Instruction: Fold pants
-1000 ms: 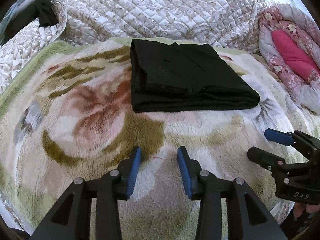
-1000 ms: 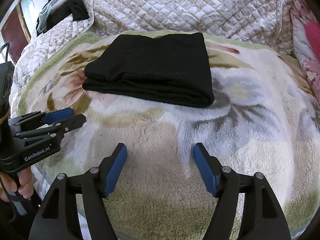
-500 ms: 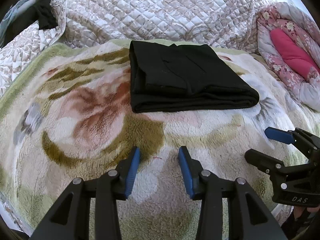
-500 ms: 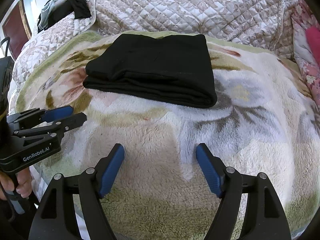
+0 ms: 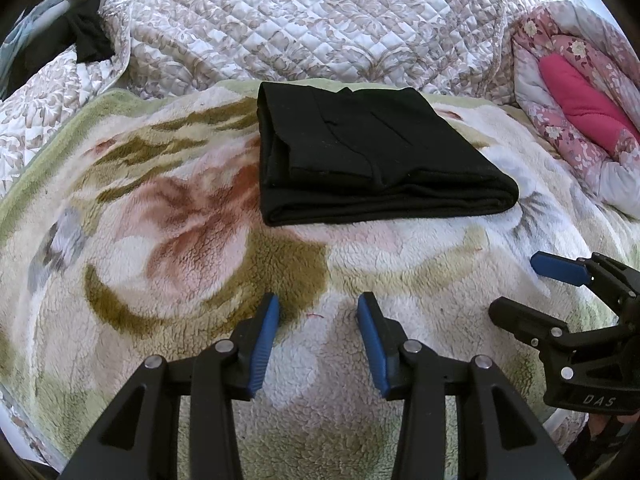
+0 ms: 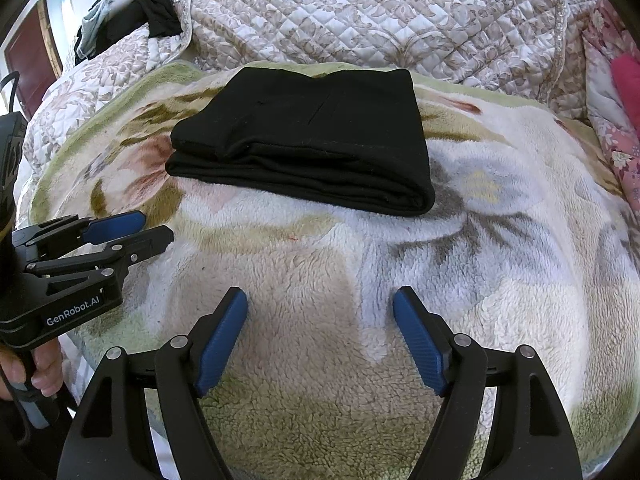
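Hovering over the fleece blanket point(image 5: 168, 280), the left tool point(image 5: 318, 320) is released, its blue pads part-way apart with nothing between them, probably because the folding looks finished. Past it the black pants point(image 5: 372, 152) lie as a neat folded rectangle on the blanket near the quilt point(image 5: 320, 20), untouched by either tool. To the right, the right tool point(image 6: 320, 316) is released wider and empty, held clear near the blanket's front edge.
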